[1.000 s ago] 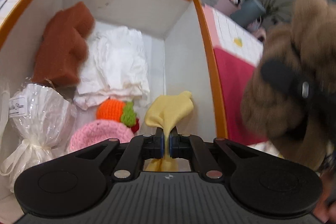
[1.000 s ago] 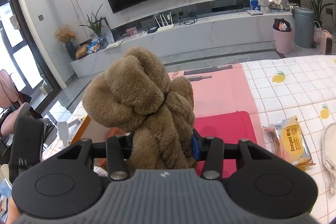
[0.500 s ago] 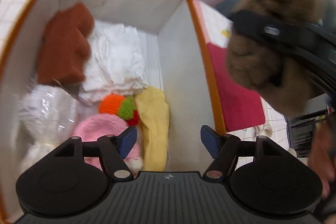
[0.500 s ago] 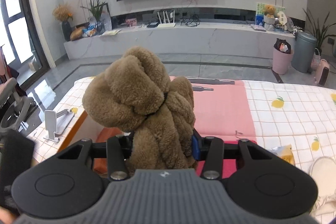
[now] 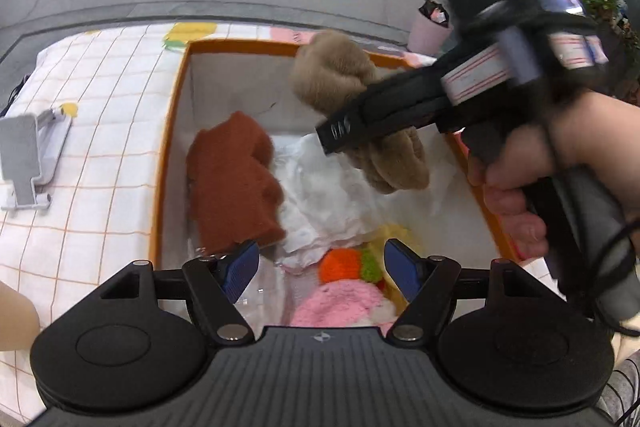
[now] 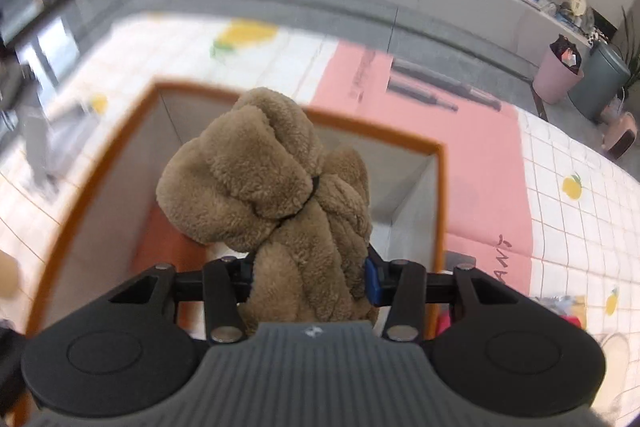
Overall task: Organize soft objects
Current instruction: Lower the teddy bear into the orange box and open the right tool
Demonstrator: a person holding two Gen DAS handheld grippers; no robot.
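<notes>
My right gripper [image 6: 308, 277] is shut on a brown plush bear [image 6: 264, 195] and holds it over the open orange-rimmed white box [image 6: 438, 195]. In the left wrist view the bear [image 5: 340, 75] hangs above the box [image 5: 164, 163], with the right gripper [image 5: 340, 135] around it. My left gripper [image 5: 320, 267] is open and empty at the box's near end. Inside lie a rust-brown plush [image 5: 232, 183], white cloth [image 5: 320, 199], an orange-and-green knit toy [image 5: 348, 265], a pink knit piece [image 5: 340, 307] and a yellow cloth [image 5: 400, 235].
The box stands on a white checked tablecloth [image 5: 92, 147] with lemon prints. A grey phone stand [image 5: 24, 155] lies left of the box. A pink mat [image 6: 480, 167] lies beyond and right of the box. A snack packet [image 6: 560, 307] is at the right.
My left gripper let go of the yellow cloth in the box, opened and drew back. My right gripper carried the bear from beside the box to above its inside.
</notes>
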